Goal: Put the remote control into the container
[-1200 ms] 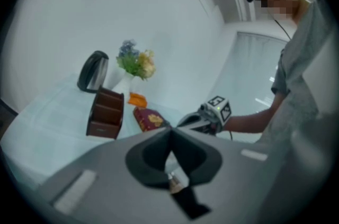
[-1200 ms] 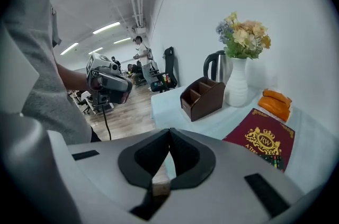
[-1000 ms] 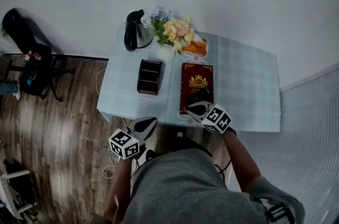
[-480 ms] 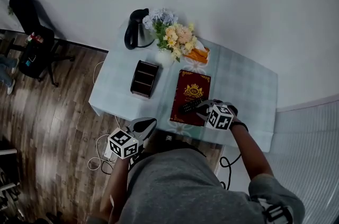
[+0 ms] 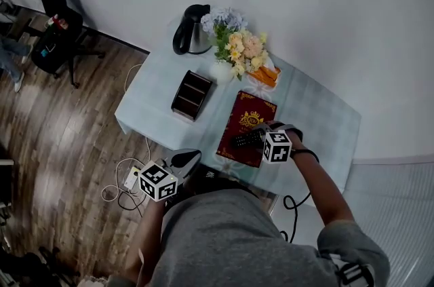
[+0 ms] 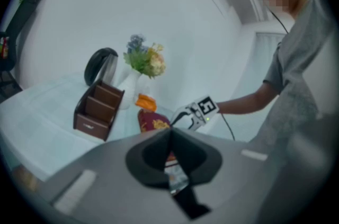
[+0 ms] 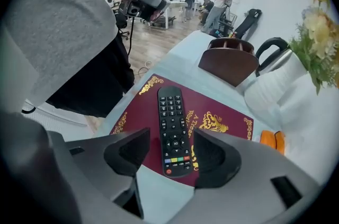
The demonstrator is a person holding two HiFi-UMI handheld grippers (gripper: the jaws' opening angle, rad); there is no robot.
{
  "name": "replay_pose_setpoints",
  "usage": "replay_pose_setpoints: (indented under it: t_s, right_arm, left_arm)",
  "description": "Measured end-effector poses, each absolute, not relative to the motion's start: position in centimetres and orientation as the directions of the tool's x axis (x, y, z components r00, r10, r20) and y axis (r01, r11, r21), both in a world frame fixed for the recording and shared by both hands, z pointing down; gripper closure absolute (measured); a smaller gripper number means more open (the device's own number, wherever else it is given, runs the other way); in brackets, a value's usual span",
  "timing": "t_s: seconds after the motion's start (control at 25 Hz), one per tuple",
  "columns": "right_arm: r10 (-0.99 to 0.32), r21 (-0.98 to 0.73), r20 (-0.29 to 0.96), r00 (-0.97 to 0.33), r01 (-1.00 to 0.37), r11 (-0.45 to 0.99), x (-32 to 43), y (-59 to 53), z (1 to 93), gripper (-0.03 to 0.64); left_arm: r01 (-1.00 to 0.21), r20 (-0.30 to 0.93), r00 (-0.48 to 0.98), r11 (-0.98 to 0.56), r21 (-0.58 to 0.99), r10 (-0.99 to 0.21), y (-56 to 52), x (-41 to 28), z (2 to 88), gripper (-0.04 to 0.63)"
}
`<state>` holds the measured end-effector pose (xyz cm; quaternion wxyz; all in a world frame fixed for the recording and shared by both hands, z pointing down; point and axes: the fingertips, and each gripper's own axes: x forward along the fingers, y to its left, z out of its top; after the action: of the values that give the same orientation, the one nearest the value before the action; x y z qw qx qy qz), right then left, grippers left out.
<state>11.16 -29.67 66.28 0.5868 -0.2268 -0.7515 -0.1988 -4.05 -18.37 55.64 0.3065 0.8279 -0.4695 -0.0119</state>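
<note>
So the right tongs (image 7: 172, 154) have just swung their jaws wide and are pointing steeply down over the remote control (image 7: 172, 127). The remote is between the jaws but the pads aren't pressing on it yet. It's lying flat, buttons up, on the maroon book (image 7: 225, 125) near the front of the bench (image 5: 319, 123). The jaws already straddle its narrow width, which is the way you'd want them. They're over the end with the coloured keys though, so I'd slide a bit toward the middle before closing, otherwise the long end will probably droop when lifted. I'd also go low enough that the pads meet the remote's sides and not its top edge, since that book cover looks slick and the remote could skate. The brown container (image 5: 190, 94) with its open compartments stands on the same bench well apart from the book, over on the left gripper's side. The left tongs (image 6: 170, 135) are closed on nothing, held off the bench edge, so they're free to steady the container if it wants to tip.
</note>
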Motion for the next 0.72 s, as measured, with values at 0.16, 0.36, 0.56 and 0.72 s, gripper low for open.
replay_pose_setpoints:
  t_s: [0.16, 0.36, 0.56, 0.72]
  right_arm:
    - [0.124, -0.013, 0.981, -0.149, 0.587, 0.809, 11.7, -30.3, 68.1, 0.376]
    - [0.211, -0.102, 0.965, -0.156, 0.518, 0.85, 11.3, -30.6, 68.9, 0.377]
    - [0.209, -0.101, 0.966, -0.155, 0.516, 0.851, 11.1, -30.9, 68.9, 0.394]
    - [0.192, -0.083, 0.969, -0.157, 0.526, 0.846, 11.0, -30.7, 68.8, 0.402]
  left_arm:
    - [-0.778, 0.274, 0.538, -0.344, 0.525, -0.798, -17.9, -4.1, 56.0, 0.597]
    - [-0.782, 0.281, 0.525, -0.326, 0.531, -0.803, -17.5, -4.2, 56.2, 0.597]
    - [-0.785, 0.287, 0.524, -0.325, 0.528, -0.802, -17.7, -4.1, 56.2, 0.597]
    - [-0.784, 0.289, 0.532, -0.335, 0.522, -0.796, -18.0, -3.7, 56.1, 0.597]
